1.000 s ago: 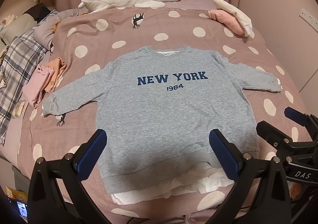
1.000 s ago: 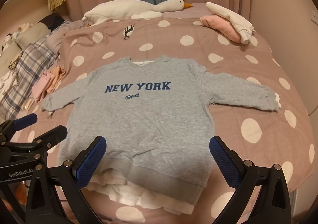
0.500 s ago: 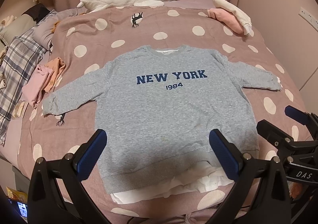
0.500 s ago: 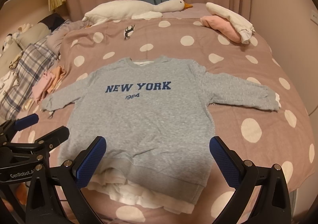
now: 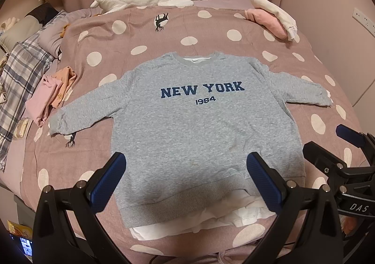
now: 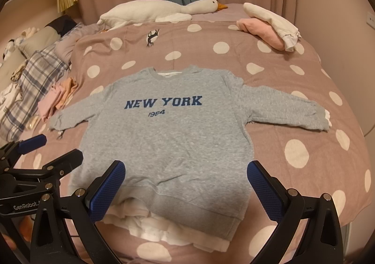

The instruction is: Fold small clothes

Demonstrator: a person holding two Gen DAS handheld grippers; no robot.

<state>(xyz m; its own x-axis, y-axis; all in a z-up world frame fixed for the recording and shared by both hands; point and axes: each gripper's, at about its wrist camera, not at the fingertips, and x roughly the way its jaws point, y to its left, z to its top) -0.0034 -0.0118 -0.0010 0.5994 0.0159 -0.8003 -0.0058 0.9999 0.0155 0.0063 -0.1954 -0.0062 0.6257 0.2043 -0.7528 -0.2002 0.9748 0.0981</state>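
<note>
The sweatshirt (image 5: 201, 123) is laid flat, print up, at the centre of the frame on the bed (image 5: 246, 29), both sleeves spread outward. A white garment (image 5: 211, 221) shows beneath its hem. Against the earlier frames almost nothing has changed: only a slight shift of view is noted, and the cloth is undisturbed. Folding is therefore judged not yet begun. The left tongs (image 5: 185, 179) and right tongs (image 6: 186, 184) are held wide apart at the lower frame, above the hem, gripping nothing.
</note>
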